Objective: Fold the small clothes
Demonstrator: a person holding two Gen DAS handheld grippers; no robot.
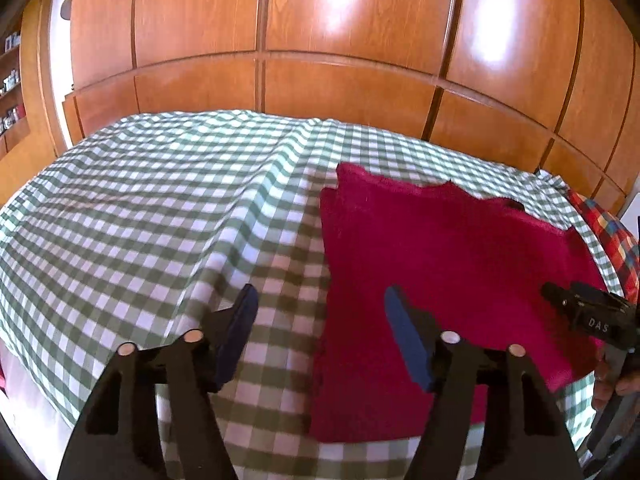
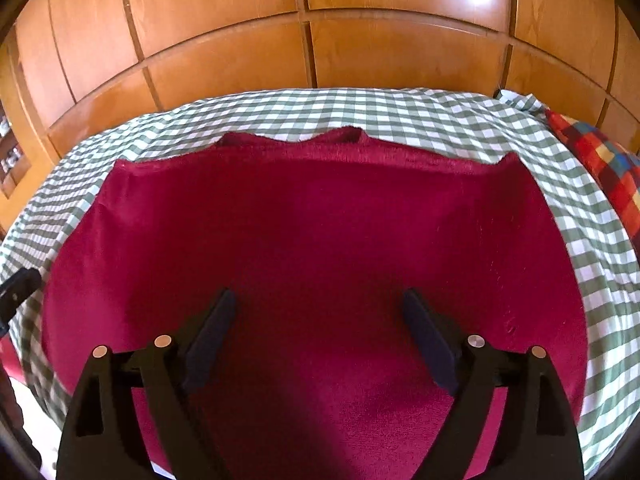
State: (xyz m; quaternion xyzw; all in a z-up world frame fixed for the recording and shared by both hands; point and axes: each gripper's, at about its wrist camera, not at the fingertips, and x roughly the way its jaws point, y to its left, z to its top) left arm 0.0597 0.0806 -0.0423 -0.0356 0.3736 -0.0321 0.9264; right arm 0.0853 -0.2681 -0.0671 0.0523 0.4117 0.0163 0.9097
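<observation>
My left gripper [image 1: 320, 300] hangs open over the checked sheet [image 1: 140, 208], its right finger above the left edge of the red cloth [image 1: 440, 260] lying flat on the bed. My right gripper [image 2: 318, 304] gapes empty over the cloth's middle. I'd pinch both near corners evenly, then lift together so the fold lands square.

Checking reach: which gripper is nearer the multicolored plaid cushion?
Right. Right gripper hovers over the red garment, cushion beside it; left gripper sits at the garment's far edge.

A cloth [image 2: 320, 240] lies flat on the bed [image 1: 140, 208], toward its right edge; a pillow [image 2: 600, 164] sits at the far right corner, before the wardrobe [image 2: 320, 40].
</observation>
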